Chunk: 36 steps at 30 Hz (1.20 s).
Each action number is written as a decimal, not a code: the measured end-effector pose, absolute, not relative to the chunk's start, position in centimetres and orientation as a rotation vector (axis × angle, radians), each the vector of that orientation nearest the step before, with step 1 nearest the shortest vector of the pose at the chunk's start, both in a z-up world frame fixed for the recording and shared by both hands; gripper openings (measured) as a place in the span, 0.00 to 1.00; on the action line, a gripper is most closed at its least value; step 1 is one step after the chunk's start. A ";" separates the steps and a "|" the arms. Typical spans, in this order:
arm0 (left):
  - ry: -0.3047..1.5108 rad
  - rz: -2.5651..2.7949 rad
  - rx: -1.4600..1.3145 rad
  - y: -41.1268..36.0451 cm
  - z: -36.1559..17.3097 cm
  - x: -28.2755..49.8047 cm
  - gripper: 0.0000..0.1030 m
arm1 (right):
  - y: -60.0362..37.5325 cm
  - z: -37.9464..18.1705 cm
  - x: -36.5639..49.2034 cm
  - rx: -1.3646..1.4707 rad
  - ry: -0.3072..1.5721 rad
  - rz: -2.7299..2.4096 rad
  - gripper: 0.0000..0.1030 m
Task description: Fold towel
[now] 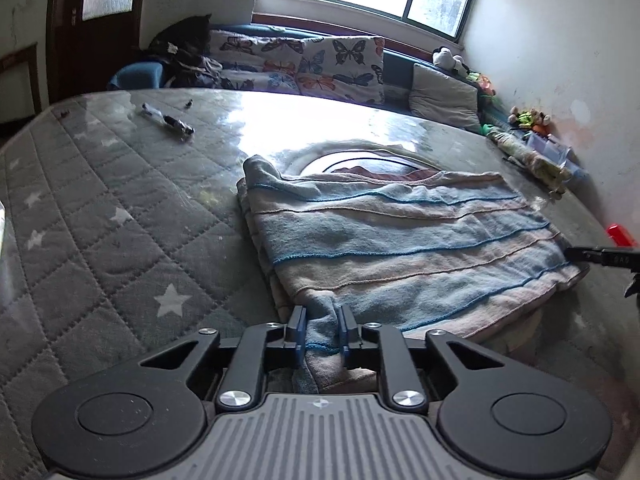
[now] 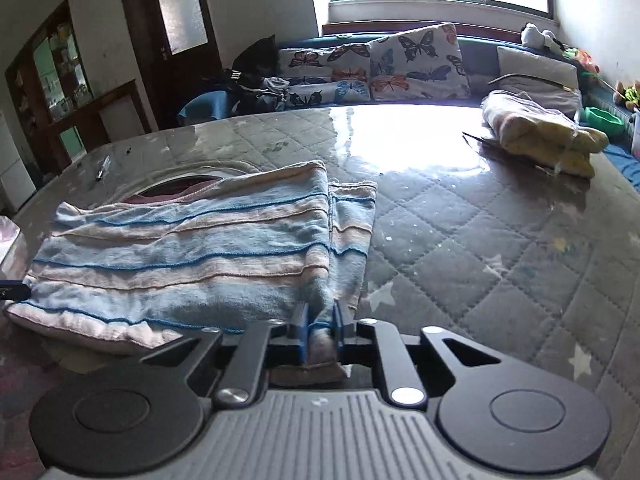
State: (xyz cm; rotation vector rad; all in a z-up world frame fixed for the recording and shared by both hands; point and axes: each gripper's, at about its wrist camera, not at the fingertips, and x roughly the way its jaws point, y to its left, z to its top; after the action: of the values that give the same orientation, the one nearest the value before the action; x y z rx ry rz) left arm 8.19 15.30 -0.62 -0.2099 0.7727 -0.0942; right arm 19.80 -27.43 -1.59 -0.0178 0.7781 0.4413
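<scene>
the table (image 1: 100,208), under a quilted grey star cover and a glossy sheet, fills the middle of both views. glare from the window washes out its far half, so cloth edges up there are hard to read.

the towel (image 1: 380,240), striped blue and pale, lies across the centre of the left view and the left half of the right view. it is already doubled into layers: stacked edges show along its left side in the left view, and a lower layer sticks out past the top one at centre in the right view. its near edge hangs toward the table's near rim.

the left gripper (image 1: 322,330), at bottom centre of its view, has its jaws pinching a bunched near corner of the towel. the right gripper (image 2: 320,330), bottom centre of its own view, likewise pinches a wad at the other near corner.

risks, as i judge them:
- each pinch looks to hold a bunch, maybe not every layer; a lower layer could slip free and spoil the fold.
- the layers are already offset, so any further fold would keep that skew.
- the glossy sheet is slick; the towel could slide when pulled.
- uneven travel of the two grippers would twist the edge.
</scene>
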 end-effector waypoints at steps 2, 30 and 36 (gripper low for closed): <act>0.782 -0.118 -0.214 15.4 -0.6 7.8 0.16 | -27.5 -1.4 19.0 -0.035 0.780 0.439 0.09; 0.721 -0.193 -0.127 14.0 1.7 11.7 0.19 | -24.2 1.3 19.2 -0.117 0.753 0.490 0.16; 0.754 -0.168 -0.113 14.4 0.1 14.0 0.19 | -22.6 -0.7 21.7 -0.120 0.767 0.463 0.17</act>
State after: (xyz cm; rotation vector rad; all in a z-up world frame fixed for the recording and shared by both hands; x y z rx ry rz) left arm 14.02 14.42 0.12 -0.1133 0.7545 -0.1682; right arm 21.73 -22.61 -0.66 -0.1197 0.7669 0.4631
